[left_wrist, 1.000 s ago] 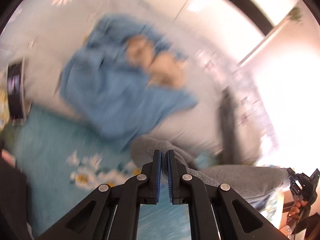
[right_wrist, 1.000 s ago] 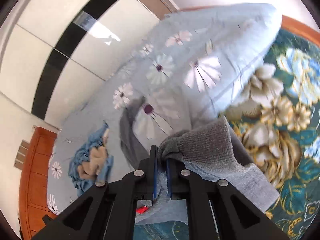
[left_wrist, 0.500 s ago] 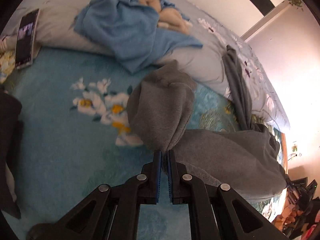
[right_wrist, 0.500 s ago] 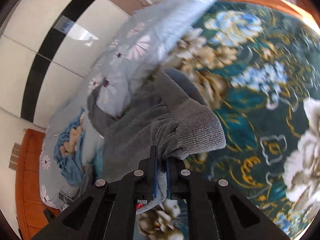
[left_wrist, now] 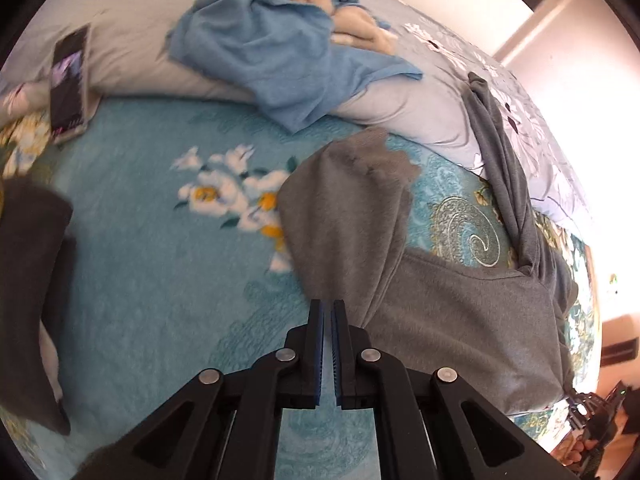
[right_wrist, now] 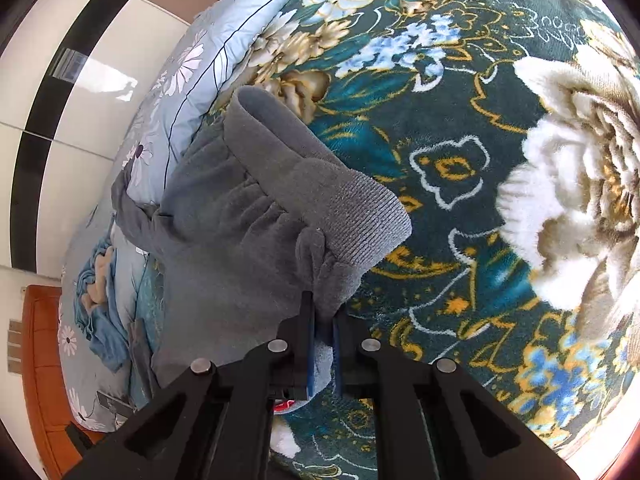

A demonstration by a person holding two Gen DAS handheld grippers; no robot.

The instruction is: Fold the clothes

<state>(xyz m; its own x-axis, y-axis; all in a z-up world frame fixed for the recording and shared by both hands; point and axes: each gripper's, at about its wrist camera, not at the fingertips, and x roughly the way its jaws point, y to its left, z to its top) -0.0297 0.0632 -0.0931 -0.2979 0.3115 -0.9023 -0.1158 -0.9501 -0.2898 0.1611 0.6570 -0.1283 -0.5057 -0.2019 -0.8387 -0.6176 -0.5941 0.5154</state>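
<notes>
Floral blanket (right_wrist: 460,80) carries grey sweatshirt (left_wrist: 460,304), sleeve (left_wrist: 504,168) stretching toward pillows (left_wrist: 420,108).

Bed carries everything. Teal floral blanket (left_wrist: 160,264) covers the near part; in the right wrist view its pattern reads dark teal with big white and gold flowers (right_wrist: 500,160). Pale blue floral quilt (left_wrist: 420,108) is bunched along the far edge. Grey sweatshirt (left_wrist: 460,312) lies on the blanket, 1 sleeve (left_wrist: 500,160) trailing up onto the quilt. Blue garment (left_wrist: 272,52) crumpled on the quilt. Phone (left_wrist: 70,84) at the quilt's left edge. Dark cloth (left_wrist: 28,288) on the blanket at far left
</notes>
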